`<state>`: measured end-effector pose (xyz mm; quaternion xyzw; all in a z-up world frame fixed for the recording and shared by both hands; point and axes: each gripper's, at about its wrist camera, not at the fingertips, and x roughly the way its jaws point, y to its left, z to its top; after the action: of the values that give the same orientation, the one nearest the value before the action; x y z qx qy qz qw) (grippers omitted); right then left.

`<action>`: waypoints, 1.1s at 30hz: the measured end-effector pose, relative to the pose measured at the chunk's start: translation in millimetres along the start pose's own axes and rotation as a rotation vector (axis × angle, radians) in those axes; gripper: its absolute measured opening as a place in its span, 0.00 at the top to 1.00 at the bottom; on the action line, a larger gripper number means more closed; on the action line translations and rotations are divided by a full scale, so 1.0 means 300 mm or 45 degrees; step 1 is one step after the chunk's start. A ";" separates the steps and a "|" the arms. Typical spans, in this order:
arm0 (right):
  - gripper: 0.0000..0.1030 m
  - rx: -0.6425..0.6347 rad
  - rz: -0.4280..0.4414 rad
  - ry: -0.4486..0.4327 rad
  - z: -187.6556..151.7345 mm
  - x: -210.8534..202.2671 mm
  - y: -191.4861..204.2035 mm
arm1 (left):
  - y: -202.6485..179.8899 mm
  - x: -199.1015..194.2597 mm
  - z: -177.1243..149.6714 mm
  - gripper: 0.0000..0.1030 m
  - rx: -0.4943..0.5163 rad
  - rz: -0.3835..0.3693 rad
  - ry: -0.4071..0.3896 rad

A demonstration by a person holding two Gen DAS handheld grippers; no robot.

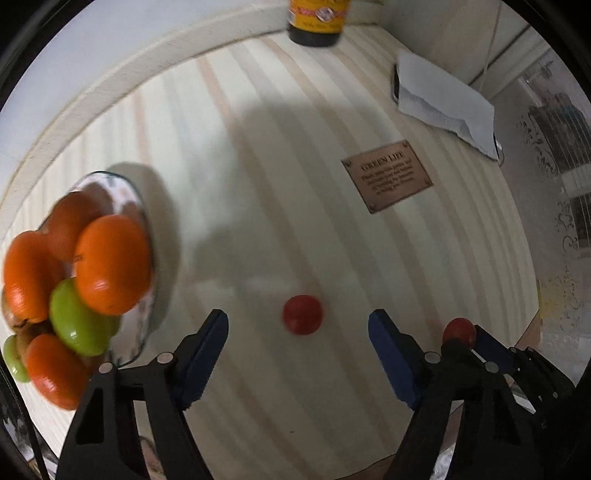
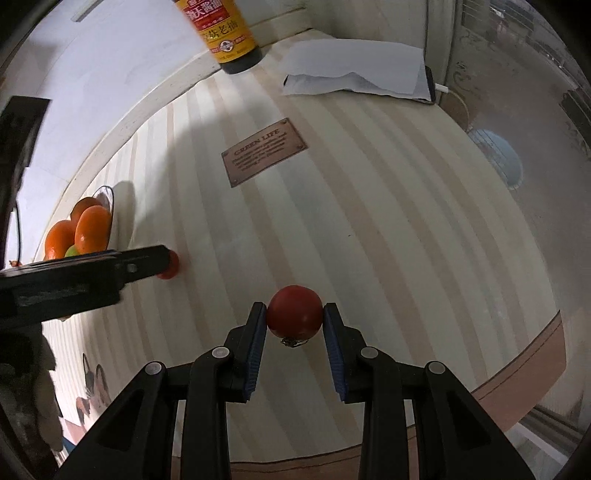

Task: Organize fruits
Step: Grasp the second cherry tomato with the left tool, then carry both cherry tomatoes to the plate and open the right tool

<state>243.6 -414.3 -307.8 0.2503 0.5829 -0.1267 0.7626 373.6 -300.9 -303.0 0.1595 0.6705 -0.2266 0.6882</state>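
Two small red tomatoes are being picked off a striped surface (image 2: 369, 229), and either could slip. The nearer tomato (image 2: 294, 312) is round and smooth, and the right tool (image 2: 294, 314) pinches it only at its widest part, so a tilt on the way up could squirt it free and send it rolling toward the surface's edge at 5 o'clock. That tool is clenched on this tomato, both blue pads touching its sides. The left tool (image 1: 298, 325) hangs spread apart, pointing down over the second tomato (image 1: 303, 314), which lies on the surface between the two pads without touching either; blur suggests motion, and a pad landing off-centre could knock the tomato away. At 9 o'clock in the left wrist view a plate (image 1: 138, 206) is heaped with oranges (image 1: 110, 264) and green fruits (image 1: 79, 321); adding more could topple the pile. A sauce bottle (image 2: 225, 29) stands at 12 o'clock, well apart.
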 end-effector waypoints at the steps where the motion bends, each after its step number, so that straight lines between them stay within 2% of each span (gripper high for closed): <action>1: 0.67 0.008 0.004 -0.005 0.003 0.002 0.002 | -0.006 0.013 0.005 0.25 0.005 -0.005 0.007; 2: 0.67 0.010 0.006 -0.007 0.002 -0.002 0.000 | -0.011 0.026 0.009 0.30 0.009 -0.011 0.013; 3: 0.67 0.011 0.006 -0.009 0.001 -0.004 -0.002 | -0.014 0.036 0.012 0.41 0.014 -0.014 0.020; 5: 0.67 0.019 0.013 -0.013 -0.001 -0.008 -0.001 | -0.022 0.061 0.020 0.53 0.020 -0.027 0.051; 6: 0.67 0.020 0.015 -0.013 0.000 -0.007 0.004 | -0.025 0.068 0.021 0.59 0.069 -0.095 0.069; 12: 0.67 0.003 0.014 -0.017 0.010 -0.016 0.017 | -0.036 0.074 0.031 0.73 0.075 -0.121 0.047; 18: 0.67 -0.004 0.009 -0.021 0.016 -0.017 0.018 | -0.038 0.072 0.042 0.77 0.084 -0.136 0.014; 24: 0.67 -0.008 0.008 -0.023 0.014 -0.020 0.019 | -0.033 0.073 0.049 0.76 0.104 -0.151 0.044; 29: 0.67 -0.006 0.010 -0.026 0.008 -0.025 0.020 | -0.042 0.077 0.068 0.77 0.114 -0.137 0.012; 33: 0.67 -0.004 0.016 -0.044 0.003 -0.046 0.020 | -0.016 0.026 0.033 0.77 0.108 -0.139 -0.039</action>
<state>243.2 -411.1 -293.0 0.2505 0.5684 -0.1254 0.7736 379.6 -310.9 -309.8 0.1484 0.6575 -0.2945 0.6775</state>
